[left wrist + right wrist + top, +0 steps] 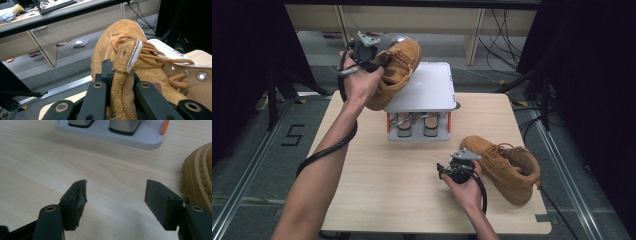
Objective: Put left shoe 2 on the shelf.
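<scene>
- Your left hand-held gripper (374,59) is pinching the tongue (125,75) of one tan suede boot (398,70), and you've got that boot up in the air, tilted, over the back-left corner of the grey two-tier rack (424,89). In the left gripper view the jaws are clamped either side of the tongue, laces just past them.
- So I'd say you're mid-carry: the boot is off the counter (377,170) and heading for the rack's flat top plate, not set down yet.
- Your right hand-held gripper (451,170) sits low over the counter with its jaws spread and nothing between them. The second boot (507,167) is lying on the counter just to its right, toe toward the rack.
- Next move, as I read it: bring the lifted boot level over the top plate, lower it until the sole sits flat, then let go of the tongue. Holding by the tongue alone lets the boot swing, so go easy.
- After that the right side probably needs to turn toward the second boot's collar or tongue for its own grab.
- There are two metal-looking posts (417,125) under the plate; can't tell what they are.
</scene>
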### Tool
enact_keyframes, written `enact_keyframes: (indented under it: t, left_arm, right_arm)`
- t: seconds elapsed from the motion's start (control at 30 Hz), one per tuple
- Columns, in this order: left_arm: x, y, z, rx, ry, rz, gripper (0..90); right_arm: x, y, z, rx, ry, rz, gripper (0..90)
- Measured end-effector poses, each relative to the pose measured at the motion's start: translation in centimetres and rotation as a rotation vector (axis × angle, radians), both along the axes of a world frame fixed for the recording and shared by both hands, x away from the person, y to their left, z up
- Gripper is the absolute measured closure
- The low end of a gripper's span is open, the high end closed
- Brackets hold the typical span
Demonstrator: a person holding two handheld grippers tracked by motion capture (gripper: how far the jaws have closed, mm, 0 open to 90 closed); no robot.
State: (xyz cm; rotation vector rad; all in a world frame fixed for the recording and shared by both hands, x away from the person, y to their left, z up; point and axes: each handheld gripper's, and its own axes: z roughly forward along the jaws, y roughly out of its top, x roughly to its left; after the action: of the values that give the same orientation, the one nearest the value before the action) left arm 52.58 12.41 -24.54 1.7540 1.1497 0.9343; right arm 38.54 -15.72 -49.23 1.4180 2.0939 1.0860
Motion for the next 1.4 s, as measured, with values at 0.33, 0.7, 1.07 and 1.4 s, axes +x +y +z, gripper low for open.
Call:
enact_keyframes:
  t: [0.33, 0.7, 1.07, 1.4]
  left_arm:
    - [0.6, -1.2, 0.0, -0.009, 0.015, -0.01, 83.3]
    - [1.1, -1.9, -0.2, -0.015, 0.03, -0.012, 83.1]
    - [2.6, -1.3, -0.3, -0.035, 0.071, 0.004, 81.4]
    - [4.1, 0.0, -0.8, -0.05, 0.092, 0.032, 77.7]
  right_arm:
    - [0.1, 0.1, -0.2, 0.005, 0.007, 0.012, 34.8]
    - [0.0, 0.0, -0.2, 0.006, 0.008, 0.004, 34.8]
    - [0.1, 0.0, -0.4, 0.003, 0.009, 0.019, 34.6]
    - [0.1, -0.2, -0.3, 0.007, 0.012, 0.008, 34.2]
